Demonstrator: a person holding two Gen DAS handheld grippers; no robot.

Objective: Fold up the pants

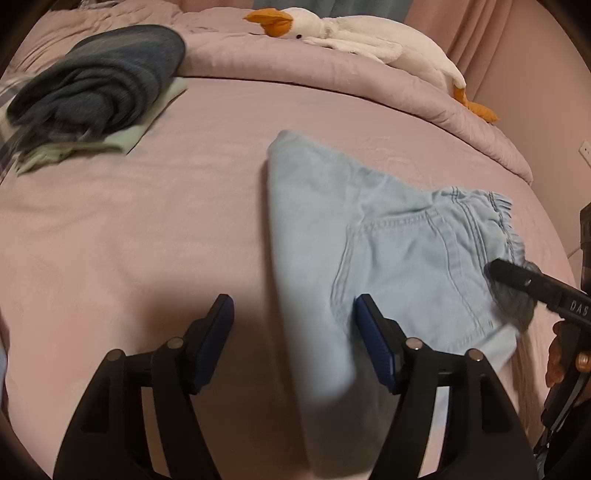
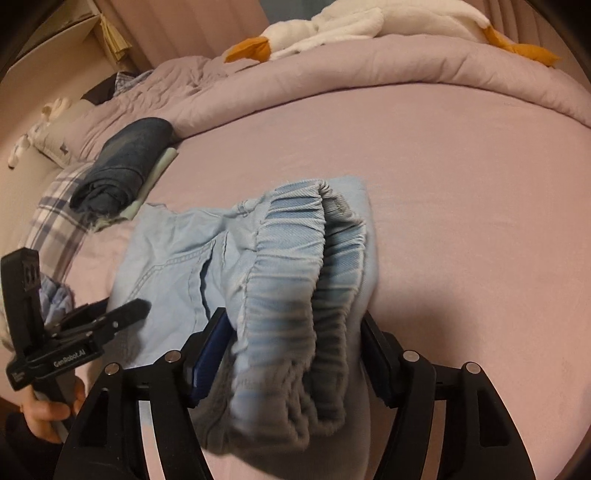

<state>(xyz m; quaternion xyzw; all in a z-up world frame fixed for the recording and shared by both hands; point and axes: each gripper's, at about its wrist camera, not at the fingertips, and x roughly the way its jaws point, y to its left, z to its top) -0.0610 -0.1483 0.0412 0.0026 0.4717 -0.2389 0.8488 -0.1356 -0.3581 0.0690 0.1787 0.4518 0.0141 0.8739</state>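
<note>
Fabric lies between the pads of both your tools, yet neither is clamped on it. Your left tool [image 1: 293, 341] stands spread, its right pad against the folded edge of the pants [image 1: 369, 240] and its left pad over bare sheet. Your right tool [image 2: 299, 354] is also released: the gathered elastic waistband [image 2: 295, 295] bunches up between its fingers, blurred, with a gap showing on the right side.

The pale blue denim pants lie folded on the pink bed [image 1: 147, 221], the back pocket [image 1: 406, 266] facing up, the waistband end toward your right tool and the fold running away toward the middle of the bed.

Well apart to the left sits a pile of folded dark blue denim [image 1: 110, 81] on top of a light green garment [image 1: 122, 140]. Behind it a rolled pink duvet [image 1: 295, 62] rings the far edge of the bed, and a white plush goose [image 1: 369, 33] with an orange beak lies on top of it. In the right wrist view, a plaid pillow [image 2: 55, 214] rests at the left of the bed, beside the dark pile. Nothing lies on the sheet between the pants and the pile.
</note>
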